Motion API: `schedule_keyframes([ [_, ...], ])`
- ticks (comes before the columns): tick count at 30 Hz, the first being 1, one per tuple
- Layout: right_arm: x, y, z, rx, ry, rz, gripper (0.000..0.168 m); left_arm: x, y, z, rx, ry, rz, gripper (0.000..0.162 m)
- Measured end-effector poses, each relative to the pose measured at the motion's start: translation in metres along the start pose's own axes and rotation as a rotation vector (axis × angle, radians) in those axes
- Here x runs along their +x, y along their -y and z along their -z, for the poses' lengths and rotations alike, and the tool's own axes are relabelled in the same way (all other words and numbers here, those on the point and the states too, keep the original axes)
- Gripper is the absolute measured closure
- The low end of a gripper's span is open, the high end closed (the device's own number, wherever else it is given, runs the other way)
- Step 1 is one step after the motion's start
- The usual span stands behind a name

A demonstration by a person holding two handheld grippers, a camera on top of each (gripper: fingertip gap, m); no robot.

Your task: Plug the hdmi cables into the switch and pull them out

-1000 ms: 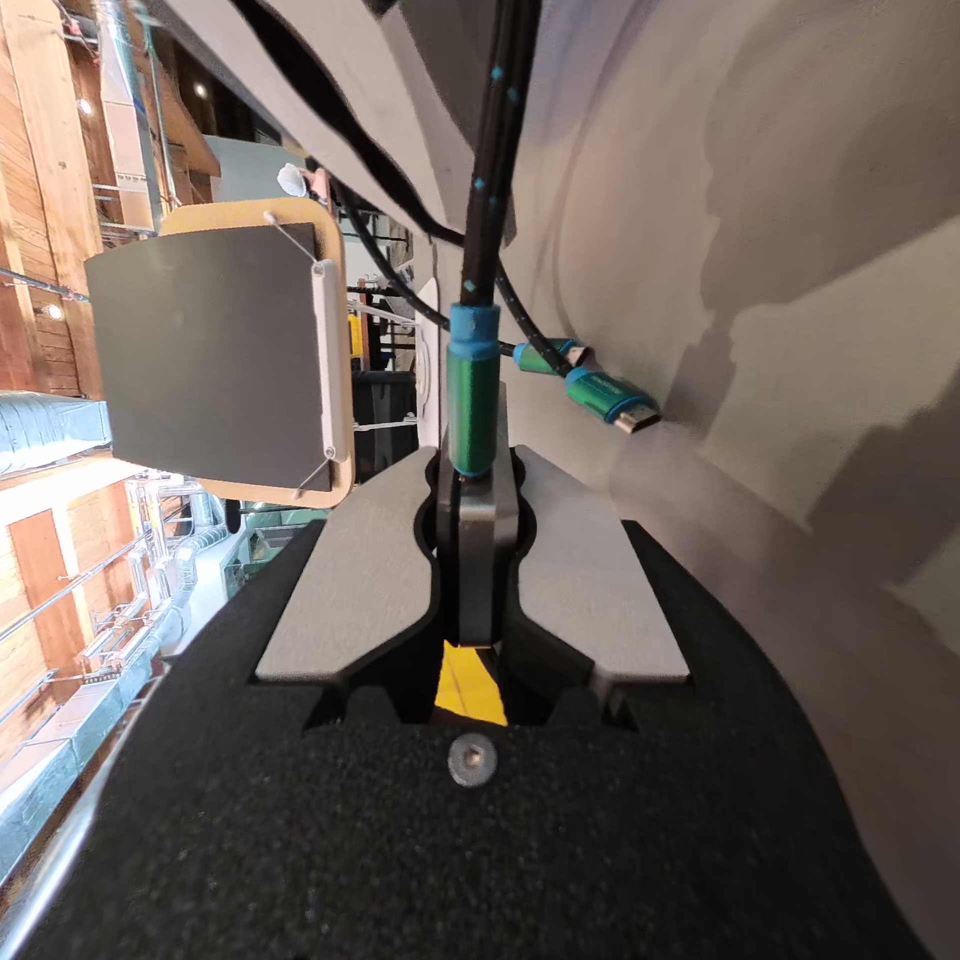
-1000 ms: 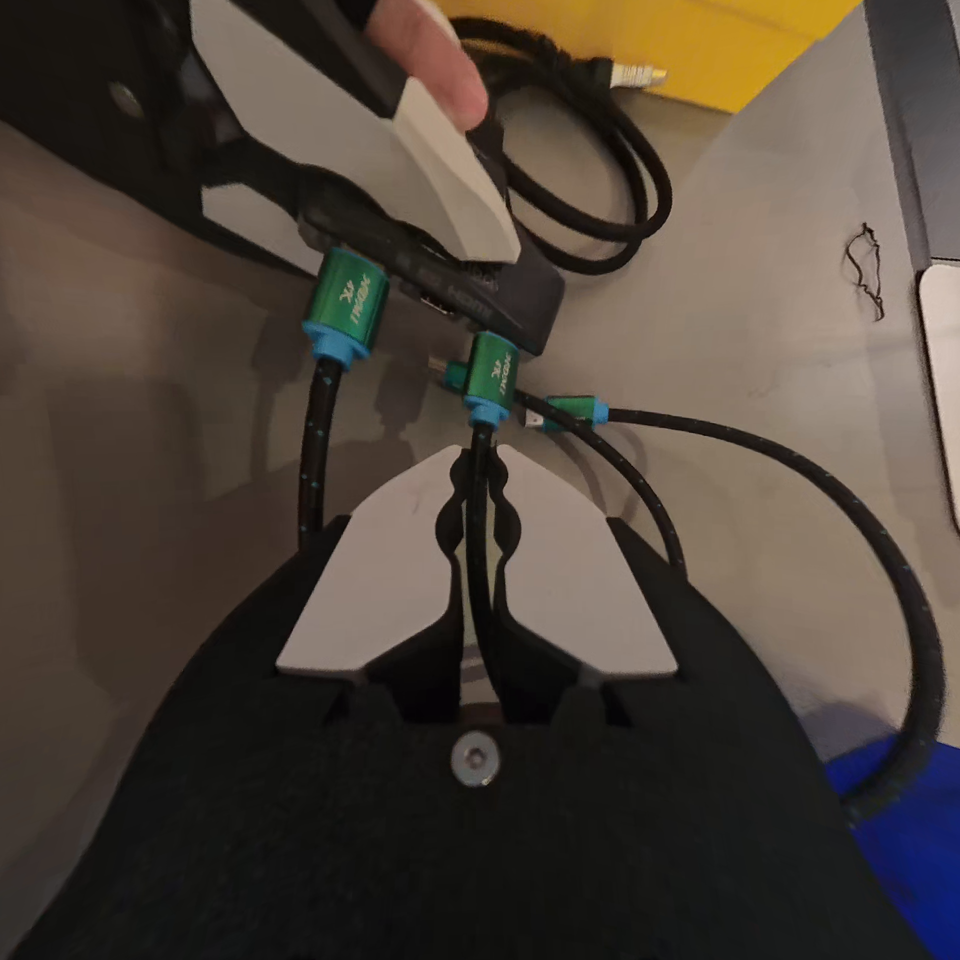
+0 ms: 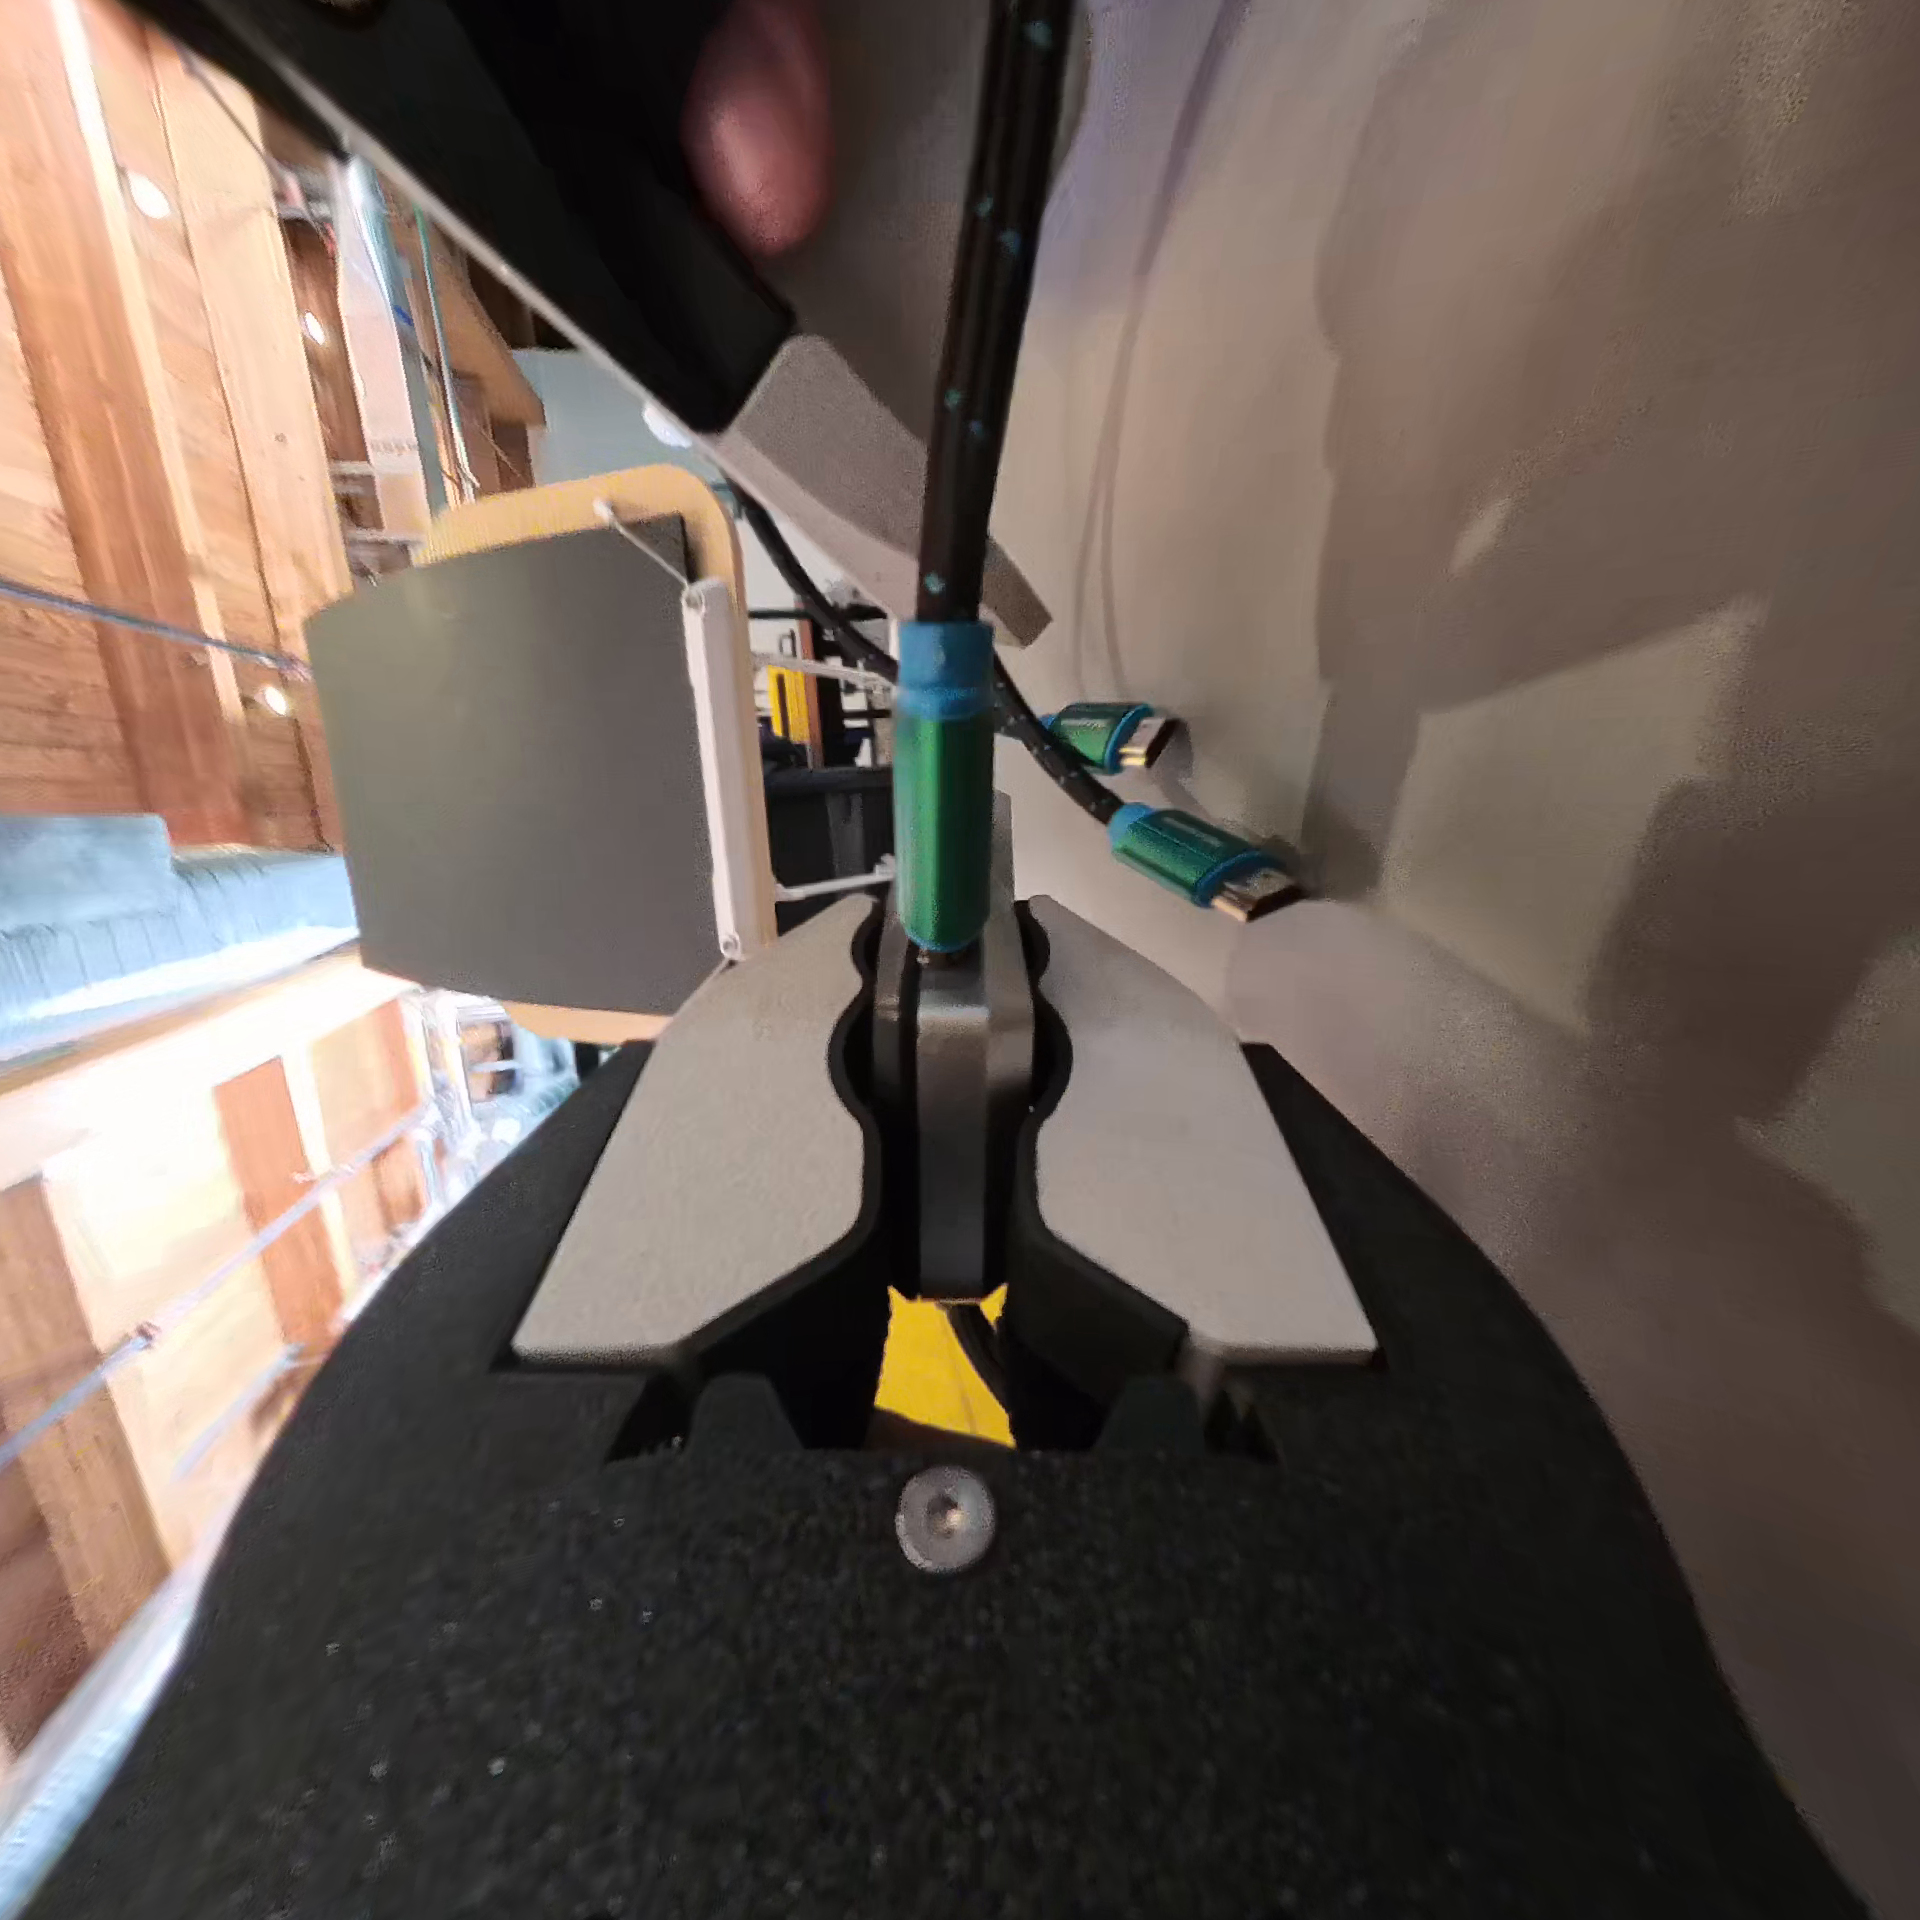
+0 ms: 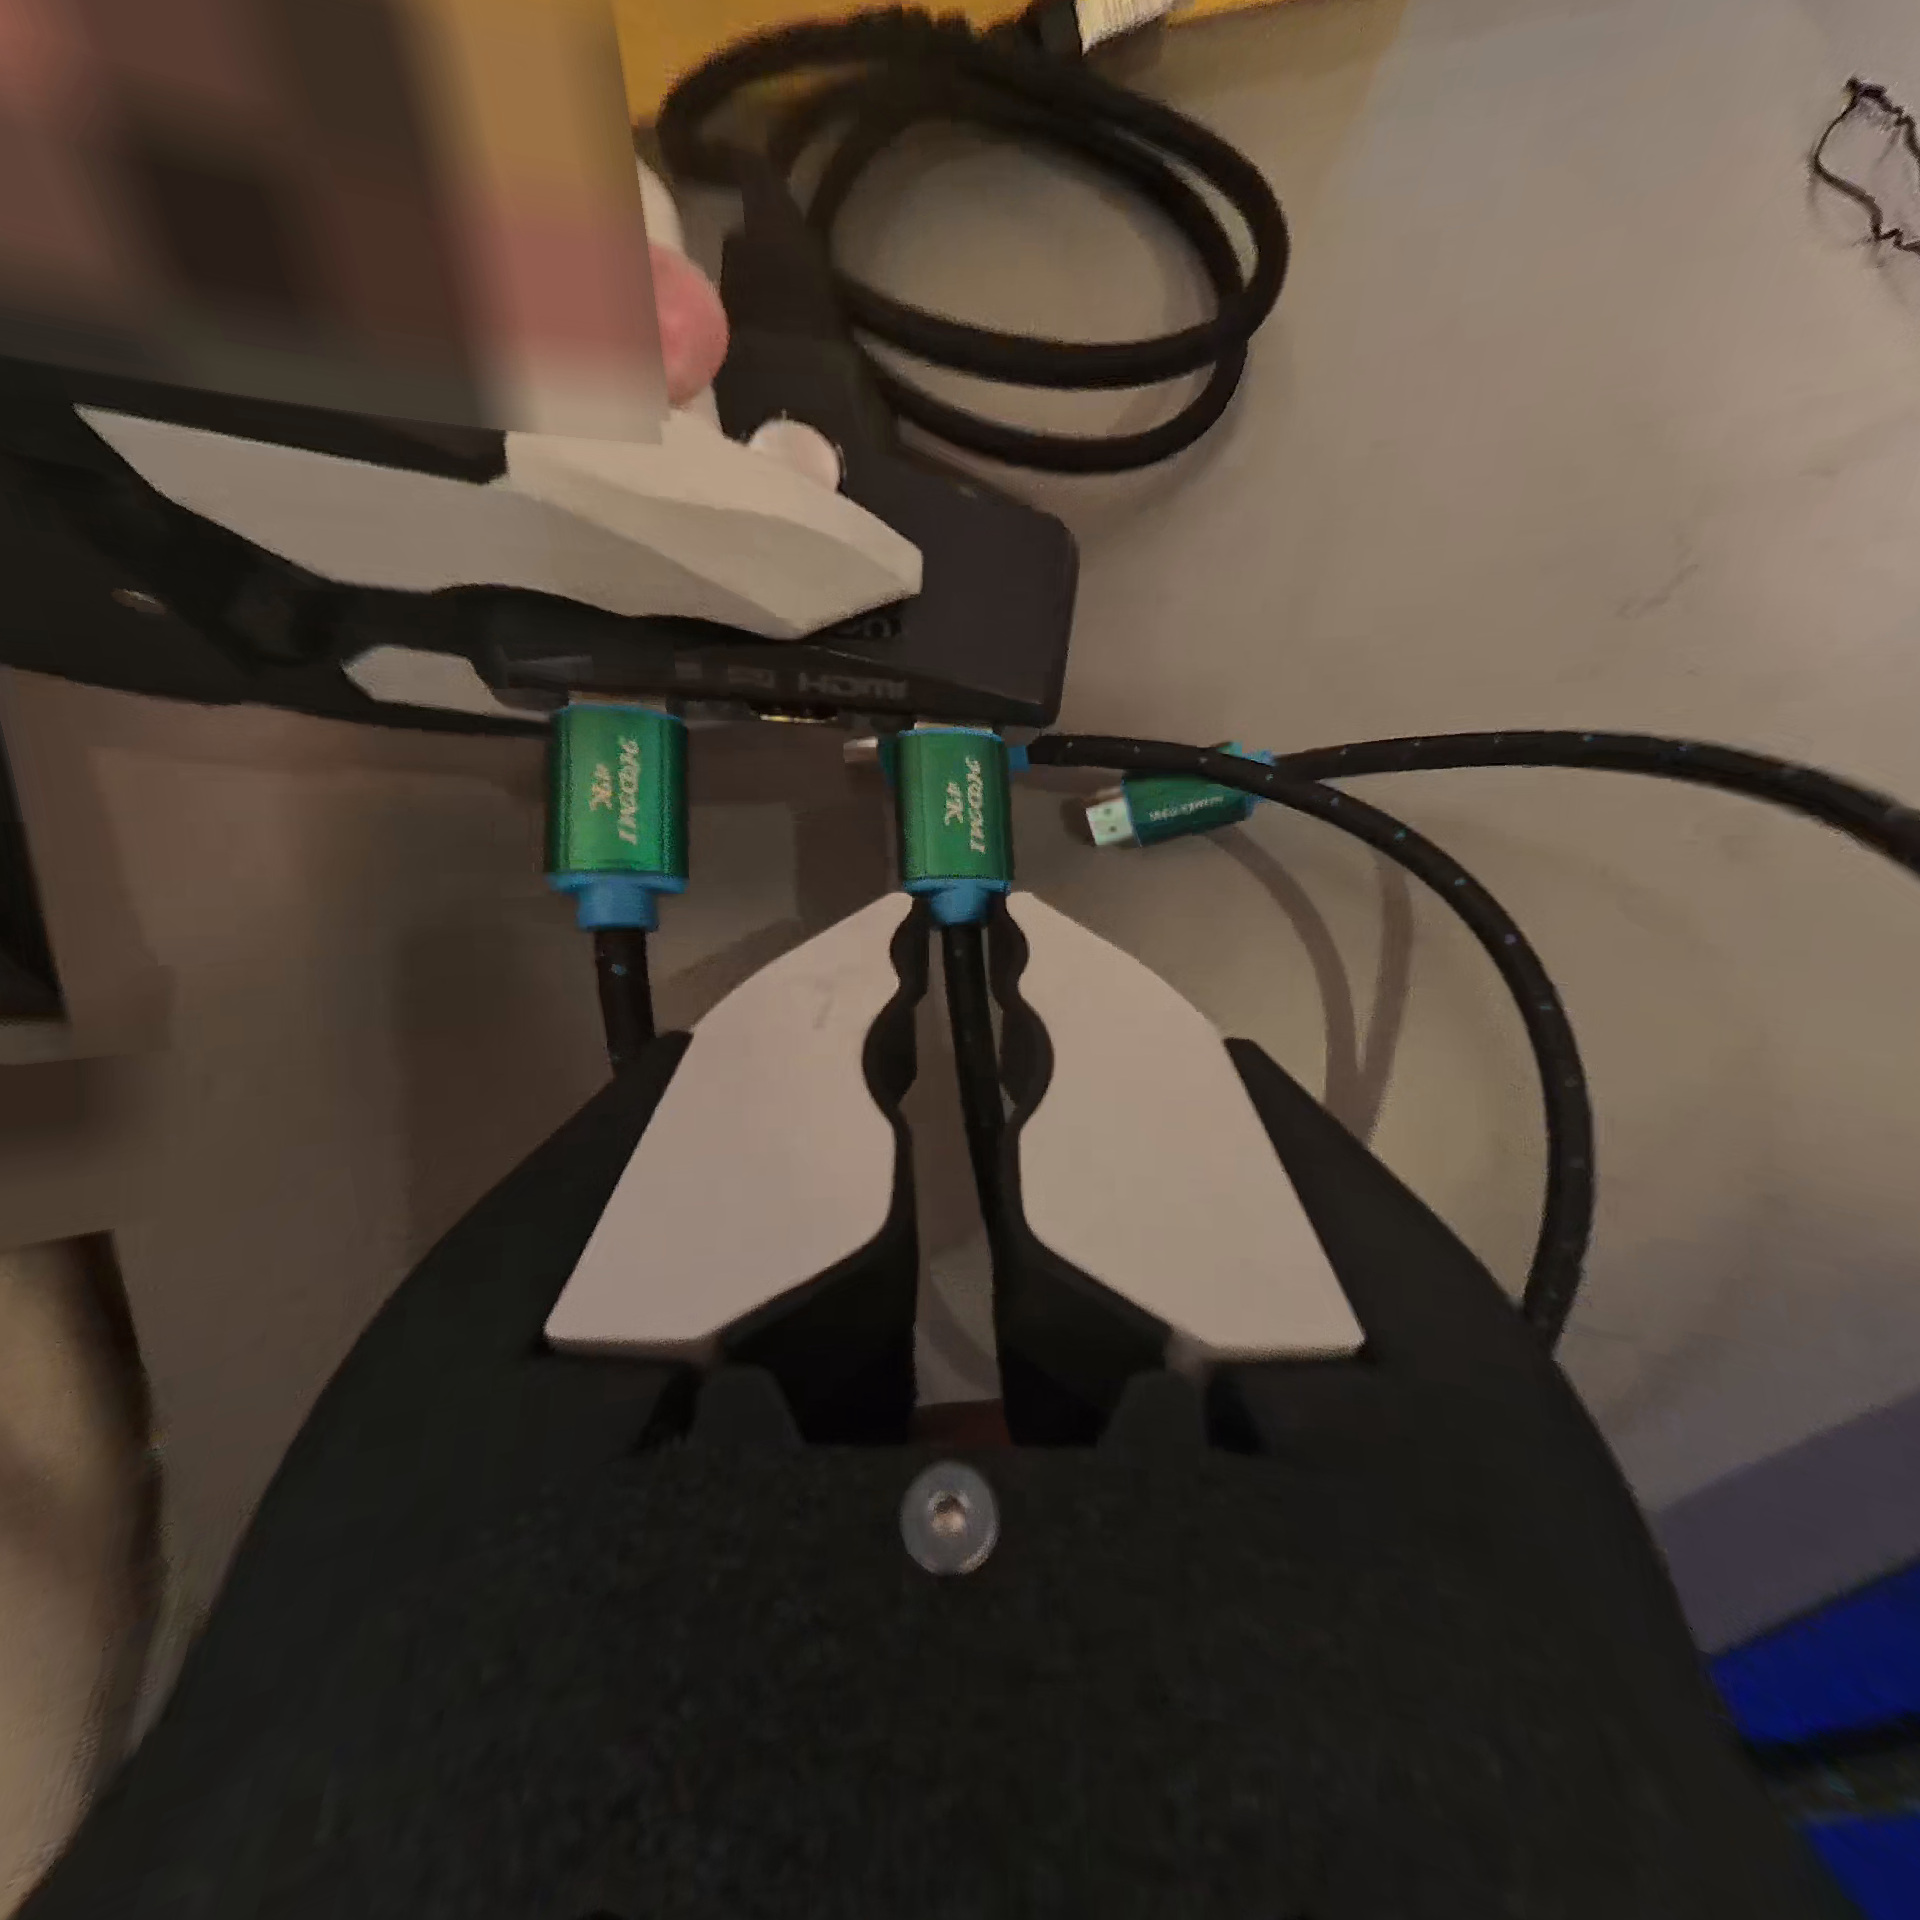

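My left gripper (image 3: 951,920) is shut on the dark HDMI switch (image 3: 951,1122), held edge-on. In the right wrist view the switch (image 4: 987,613) lies level under the left gripper's pale fingers (image 4: 675,540). One green HDMI plug (image 4: 616,800) sits in a port on its near side. My right gripper (image 4: 958,914) is shut on the braided cable just behind a second green plug (image 4: 951,810), whose head meets the switch's port face. How deep it sits is hidden. Two loose plugs (image 3: 1205,862) (image 3: 1112,732) lie on the table.
A coil of black cable (image 4: 1039,260) lies behind the switch on the grey table (image 4: 1558,520). A loose plug (image 4: 1164,810) and its cable loop lie at right. A blue object (image 4: 1818,1683) is at the bottom right. A grey panel on a wooden board (image 3: 520,769) stands beyond the table.
My right gripper has carried its plug up to the switch's port face. The switch has turned level in the right wrist view. The right gripper now looms closer in the left wrist view.
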State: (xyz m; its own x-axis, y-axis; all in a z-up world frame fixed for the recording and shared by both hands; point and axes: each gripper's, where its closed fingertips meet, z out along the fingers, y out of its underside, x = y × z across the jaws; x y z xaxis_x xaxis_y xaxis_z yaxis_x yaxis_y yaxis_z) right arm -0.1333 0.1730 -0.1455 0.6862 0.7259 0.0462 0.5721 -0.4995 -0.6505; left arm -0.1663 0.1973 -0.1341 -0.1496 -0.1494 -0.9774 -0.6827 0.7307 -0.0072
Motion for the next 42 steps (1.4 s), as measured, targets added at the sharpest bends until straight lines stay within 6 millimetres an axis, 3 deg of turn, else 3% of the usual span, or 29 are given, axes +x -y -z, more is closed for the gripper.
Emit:
schedule_keyframes([
  [4, 0.003, -0.010, -0.007, -0.042, -0.041, 0.004, 0.158, 0.004, -0.001, -0.004, 0.019, -0.023, 0.008, 0.141],
  [6, 0.005, 0.004, 0.002, 0.067, -0.030, -0.056, 0.158, -0.004, -0.007, -0.004, 0.043, -0.043, 0.130, 0.139],
  [8, 0.010, 0.020, 0.023, 0.139, -0.065, -0.052, 0.151, -0.013, -0.011, -0.003, 0.060, -0.055, 0.225, 0.139],
  [10, 0.018, 0.056, 0.075, 0.327, -0.174, -0.005, 0.145, -0.022, -0.016, 0.000, 0.082, -0.057, 0.335, 0.139],
  [12, 0.018, 0.085, 0.144, 0.549, -0.237, 0.016, 0.146, -0.035, -0.025, 0.001, 0.106, -0.060, 0.466, 0.139],
  [14, 0.015, 0.090, 0.201, 0.705, -0.223, -0.019, 0.145, -0.054, -0.035, 0.000, 0.132, -0.070, 0.655, 0.140],
  [16, 0.015, 0.080, 0.232, 0.821, -0.151, -0.081, 0.144, -0.081, -0.042, 0.001, 0.203, -0.082, 0.885, 0.140],
  [18, 0.020, 0.064, 0.219, 0.832, -0.059, -0.189, 0.142, -0.111, -0.042, 0.005, 0.336, -0.114, 1.113, 0.140],
  [20, 0.009, 0.059, 0.180, 0.795, 0.124, -0.280, 0.130, -0.143, -0.036, 0.009, 0.508, -0.159, 1.308, 0.140],
  [23, -0.003, 0.073, 0.128, 0.793, 0.283, -0.348, 0.124, -0.183, -0.028, 0.017, 0.748, -0.230, 1.515, 0.144],
  [26, 0.003, 0.103, 0.112, 0.865, 0.408, -0.409, 0.119, -0.204, -0.018, 0.023, 0.948, -0.376, 1.688, 0.144],
  [32, 0.008, 0.148, 0.110, 0.844, 0.442, -0.287, 0.123, -0.203, 0.011, 0.022, 1.066, -0.620, 1.800, 0.140],
  [35, 0.007, 0.152, 0.109, 0.806, 0.435, -0.230, 0.144, -0.202, 0.024, 0.021, 1.077, -0.656, 1.798, 0.140],
  [38, 0.009, 0.150, 0.112, 0.811, 0.448, -0.235, 0.146, -0.203, 0.023, 0.020, 1.064, -0.643, 1.794, 0.138],
  [40, 0.019, 0.147, 0.115, 0.822, 0.388, -0.248, 0.146, -0.198, 0.013, 0.021, 0.997, -0.611, 1.770, 0.119],
  [42, 0.036, 0.143, 0.126, 0.826, 0.317, -0.249, 0.146, -0.186, -0.002, 0.026, 0.944, -0.579, 1.772, 0.115],
])
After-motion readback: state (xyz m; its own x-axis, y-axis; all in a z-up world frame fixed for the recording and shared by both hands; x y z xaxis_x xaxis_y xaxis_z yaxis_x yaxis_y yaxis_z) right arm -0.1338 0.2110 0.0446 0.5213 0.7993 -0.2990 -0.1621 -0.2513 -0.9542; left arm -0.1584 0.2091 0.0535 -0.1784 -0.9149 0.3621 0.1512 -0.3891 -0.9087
